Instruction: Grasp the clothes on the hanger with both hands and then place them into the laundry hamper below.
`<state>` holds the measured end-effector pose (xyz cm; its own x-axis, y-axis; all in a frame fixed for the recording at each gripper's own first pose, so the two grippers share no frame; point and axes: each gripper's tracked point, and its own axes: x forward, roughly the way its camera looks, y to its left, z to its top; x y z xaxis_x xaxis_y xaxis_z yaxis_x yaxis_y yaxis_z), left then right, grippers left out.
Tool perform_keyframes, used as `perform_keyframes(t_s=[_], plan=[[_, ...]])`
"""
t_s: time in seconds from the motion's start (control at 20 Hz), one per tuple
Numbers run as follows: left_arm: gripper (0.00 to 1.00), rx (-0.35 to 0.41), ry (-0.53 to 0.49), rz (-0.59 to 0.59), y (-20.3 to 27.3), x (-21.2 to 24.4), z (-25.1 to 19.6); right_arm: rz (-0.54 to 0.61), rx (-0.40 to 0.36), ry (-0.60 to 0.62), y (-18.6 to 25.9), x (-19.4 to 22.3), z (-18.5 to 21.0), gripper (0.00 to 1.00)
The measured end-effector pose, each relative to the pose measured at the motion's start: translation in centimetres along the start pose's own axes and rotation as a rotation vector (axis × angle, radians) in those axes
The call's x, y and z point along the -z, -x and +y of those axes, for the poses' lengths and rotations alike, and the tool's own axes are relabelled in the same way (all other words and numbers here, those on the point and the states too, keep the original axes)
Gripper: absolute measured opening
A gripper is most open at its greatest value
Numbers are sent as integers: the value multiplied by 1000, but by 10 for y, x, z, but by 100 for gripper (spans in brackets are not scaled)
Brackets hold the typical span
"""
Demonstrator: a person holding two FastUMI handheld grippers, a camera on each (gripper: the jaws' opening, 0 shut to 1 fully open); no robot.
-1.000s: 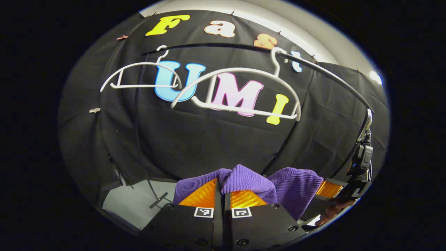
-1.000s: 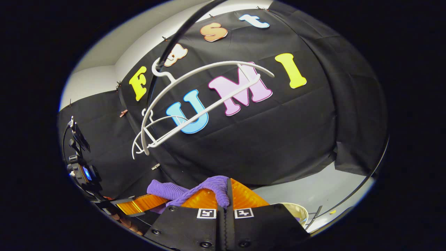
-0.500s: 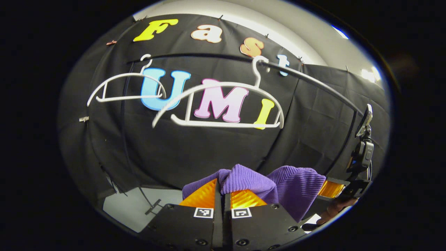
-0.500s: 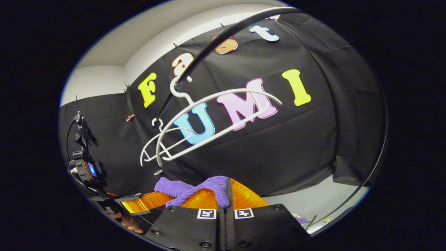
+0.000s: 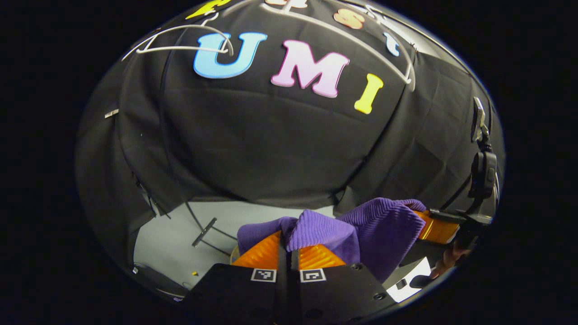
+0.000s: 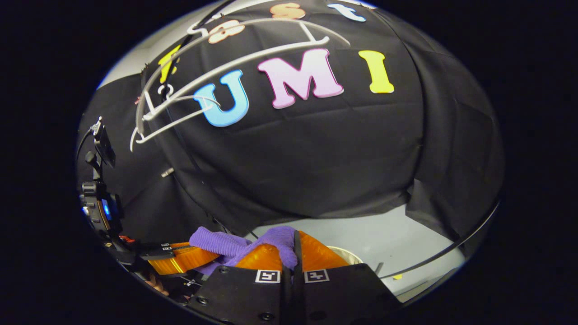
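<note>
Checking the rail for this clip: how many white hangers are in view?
2. Near hanger and far hanger both hang bare on the rail, high up; the far one sits upper left in the left gripper view.

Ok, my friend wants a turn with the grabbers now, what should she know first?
Left gripper: shut on the purple garment.
Right gripper: shut on the same cloth, which spans between the two.
Both white hangers hang bare on the rail above, so taking it off is done.
Left to do: lower the garment into the hamper, whose rim peeks out beyond the right gripper, then open both.
</note>
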<state>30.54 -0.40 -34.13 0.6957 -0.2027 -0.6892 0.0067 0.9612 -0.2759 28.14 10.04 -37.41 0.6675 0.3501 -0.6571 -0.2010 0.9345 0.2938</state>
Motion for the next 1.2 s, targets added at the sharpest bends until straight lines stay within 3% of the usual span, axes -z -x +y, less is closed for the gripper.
perform_keyframes(t_s=[0.35,0.5,0.65,0.7,0.8,1.0,1.2], plan=[[5,-108,-31,222,-50,84,29,257,110,40,-32,97,-24,5],[7,-164,-90,293,-63,110,49,365,115,56,-29,134,-24,10],[73,-219,-168,364,-61,138,68,396,173,61,-26,146,-31,100],[95,-211,-164,371,-61,145,68,385,189,50,-26,146,-30,98],[96,-191,-136,373,-59,146,64,379,253,31,-25,145,-40,96],[95,-161,-84,339,-44,131,53,372,242,-31,-17,143,-33,98],[94,-126,-45,248,-24,101,42,274,222,-9,13,116,-24,99]])
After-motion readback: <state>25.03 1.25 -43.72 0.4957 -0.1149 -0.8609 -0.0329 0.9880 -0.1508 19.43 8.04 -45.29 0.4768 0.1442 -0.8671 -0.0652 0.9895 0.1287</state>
